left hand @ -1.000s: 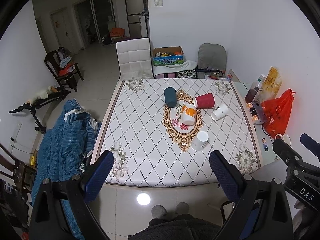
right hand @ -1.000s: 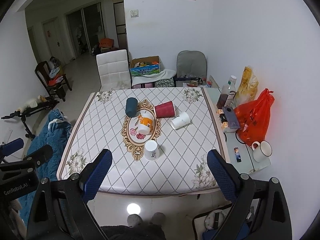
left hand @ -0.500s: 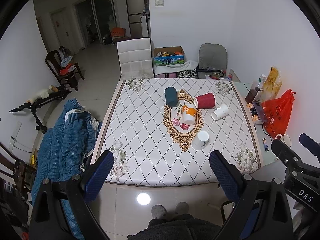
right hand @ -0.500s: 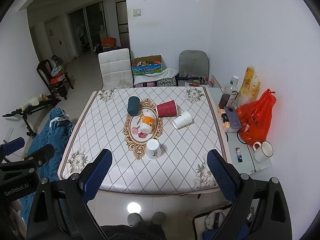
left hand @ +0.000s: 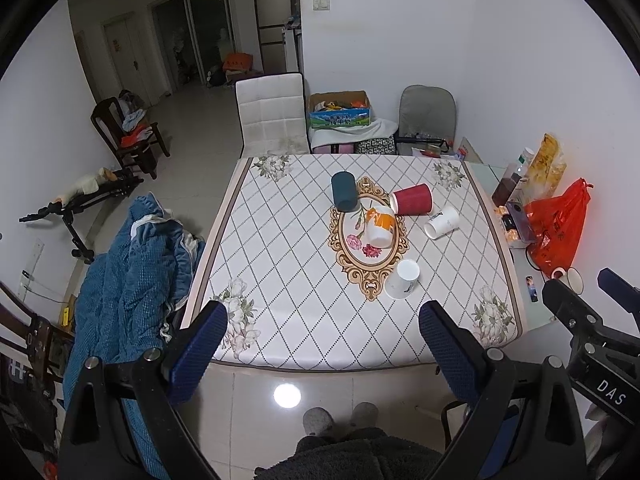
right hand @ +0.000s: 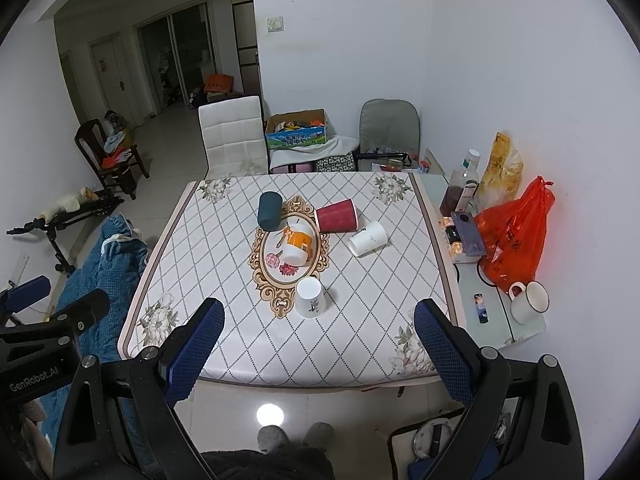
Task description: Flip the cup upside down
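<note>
Several cups lie on a diamond-patterned table (left hand: 280,280). A dark teal cup (left hand: 344,191), a red cup (left hand: 412,199), a white cup (left hand: 441,222) and an orange-and-white cup (left hand: 380,226) lie on their sides. One white cup (left hand: 403,285) stands upside down near the front; it also shows in the right wrist view (right hand: 309,298). My left gripper (left hand: 322,350) is open and empty, held above the table's near edge. My right gripper (right hand: 318,344) is open and empty, also short of the table.
A side shelf (right hand: 500,320) at the right holds a red plastic bag (right hand: 516,236), bottles and a white mug (right hand: 528,302). A blue quilt (left hand: 124,276) is heaped at the table's left. A white chair (left hand: 272,114) stands behind the table.
Both views have shifted only slightly; the table and cups sit a touch higher in the right wrist view. No cup has moved and both grippers stay open.
</note>
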The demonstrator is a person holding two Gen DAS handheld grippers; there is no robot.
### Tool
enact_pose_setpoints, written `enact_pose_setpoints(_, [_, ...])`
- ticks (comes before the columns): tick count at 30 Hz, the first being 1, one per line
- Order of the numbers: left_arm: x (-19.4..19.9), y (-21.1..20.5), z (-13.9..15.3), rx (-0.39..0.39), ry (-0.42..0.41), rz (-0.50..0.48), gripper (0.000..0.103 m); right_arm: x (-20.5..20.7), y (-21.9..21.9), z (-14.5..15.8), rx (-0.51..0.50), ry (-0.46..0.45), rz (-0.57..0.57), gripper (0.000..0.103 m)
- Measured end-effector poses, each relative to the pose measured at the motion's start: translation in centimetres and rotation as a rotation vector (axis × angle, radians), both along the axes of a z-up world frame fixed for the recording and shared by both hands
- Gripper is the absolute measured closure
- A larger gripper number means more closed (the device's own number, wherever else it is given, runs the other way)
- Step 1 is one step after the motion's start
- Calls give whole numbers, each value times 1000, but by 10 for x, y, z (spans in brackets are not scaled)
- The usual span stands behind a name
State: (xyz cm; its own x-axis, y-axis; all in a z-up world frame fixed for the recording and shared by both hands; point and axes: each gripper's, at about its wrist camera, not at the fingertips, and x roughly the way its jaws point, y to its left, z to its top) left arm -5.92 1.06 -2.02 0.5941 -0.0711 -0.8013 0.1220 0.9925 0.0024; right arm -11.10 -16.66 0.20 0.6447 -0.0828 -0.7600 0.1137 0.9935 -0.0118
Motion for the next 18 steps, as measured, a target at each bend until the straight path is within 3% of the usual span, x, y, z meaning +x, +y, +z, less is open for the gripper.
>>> enact_pose_setpoints(18, [5, -9, -11, 1, 22, -2, 5, 3, 2, -6, -4, 13, -12, 5])
